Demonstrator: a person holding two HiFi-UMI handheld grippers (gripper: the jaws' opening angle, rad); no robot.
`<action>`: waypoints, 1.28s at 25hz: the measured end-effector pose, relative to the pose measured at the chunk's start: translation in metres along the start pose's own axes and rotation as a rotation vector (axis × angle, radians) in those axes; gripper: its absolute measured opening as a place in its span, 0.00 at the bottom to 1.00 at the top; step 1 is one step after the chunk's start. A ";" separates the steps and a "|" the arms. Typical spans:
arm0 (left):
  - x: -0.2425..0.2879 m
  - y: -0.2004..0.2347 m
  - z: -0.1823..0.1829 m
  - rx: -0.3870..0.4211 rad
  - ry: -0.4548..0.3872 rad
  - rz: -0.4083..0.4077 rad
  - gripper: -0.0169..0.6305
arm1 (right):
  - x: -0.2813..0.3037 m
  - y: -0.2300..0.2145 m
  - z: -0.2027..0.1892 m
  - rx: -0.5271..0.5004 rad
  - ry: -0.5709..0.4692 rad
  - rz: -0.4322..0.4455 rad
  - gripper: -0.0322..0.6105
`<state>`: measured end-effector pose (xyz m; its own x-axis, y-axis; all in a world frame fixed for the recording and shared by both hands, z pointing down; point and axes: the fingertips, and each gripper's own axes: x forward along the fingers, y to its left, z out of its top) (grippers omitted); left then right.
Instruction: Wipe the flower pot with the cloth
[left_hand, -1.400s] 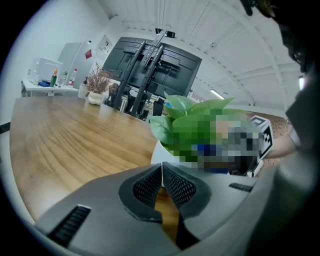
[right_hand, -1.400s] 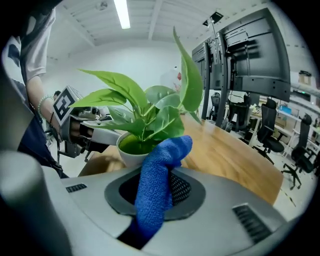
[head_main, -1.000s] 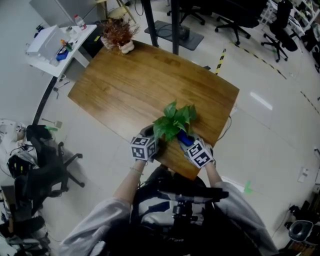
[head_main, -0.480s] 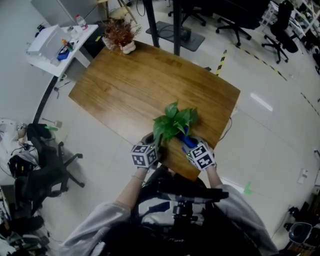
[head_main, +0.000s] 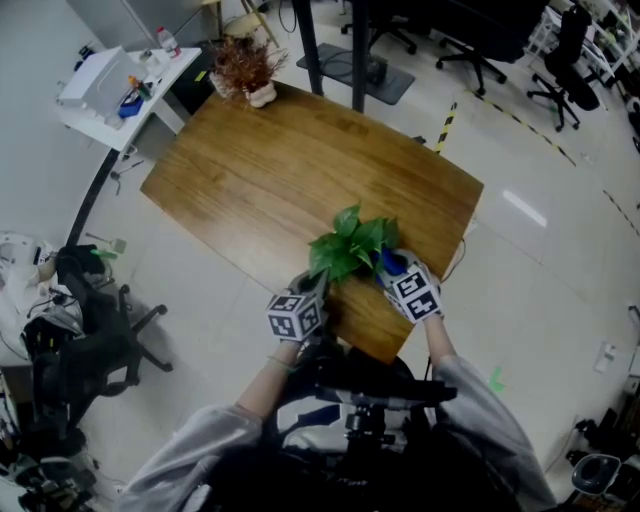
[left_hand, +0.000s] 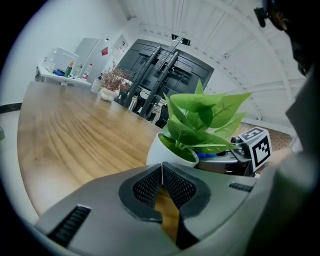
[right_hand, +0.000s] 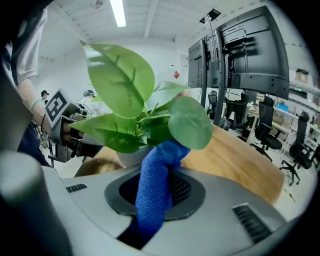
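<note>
R tongs (head_main: 392, 266), clamped on blue cloth (right_hand: 156, 192), have swung round to the far-right side of the pot (left_hand: 159, 152) by the surface's (head_main: 260, 170) near edge, and L tongs (head_main: 312, 290), closed on nothing, have backed off, so wiping's prob. under way.

Grey left gripper (left_hand: 161, 166), black mesh fingers (left_hand: 145, 188), black-and-white marker cubes (head_main: 293, 318), pale grey sleeves (head_main: 205, 445)

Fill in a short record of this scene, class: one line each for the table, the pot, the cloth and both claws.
table: wooden
pot: white, upright, holds a green plant, near the table's edge by the person
cloth: blue, free end raised to the pot under the leaves; contact unclear
left claw: shut, empty, beside the pot
right claw: shut on the cloth, at the pot's other side
</note>
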<state>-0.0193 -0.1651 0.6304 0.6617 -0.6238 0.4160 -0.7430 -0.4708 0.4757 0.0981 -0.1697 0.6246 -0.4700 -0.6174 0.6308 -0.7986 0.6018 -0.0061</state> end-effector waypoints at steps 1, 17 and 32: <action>0.000 0.001 0.002 0.001 -0.004 0.004 0.05 | 0.002 0.001 0.002 -0.008 -0.003 0.011 0.16; 0.023 0.045 0.026 0.032 0.016 0.029 0.05 | 0.026 0.083 -0.021 -0.059 0.085 0.155 0.16; -0.001 0.041 0.011 -0.109 -0.041 0.053 0.05 | -0.016 0.027 -0.067 0.048 0.132 0.019 0.16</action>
<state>-0.0516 -0.1911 0.6408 0.6155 -0.6717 0.4122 -0.7599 -0.3672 0.5363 0.1095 -0.1098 0.6661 -0.4341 -0.5322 0.7269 -0.8088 0.5856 -0.0542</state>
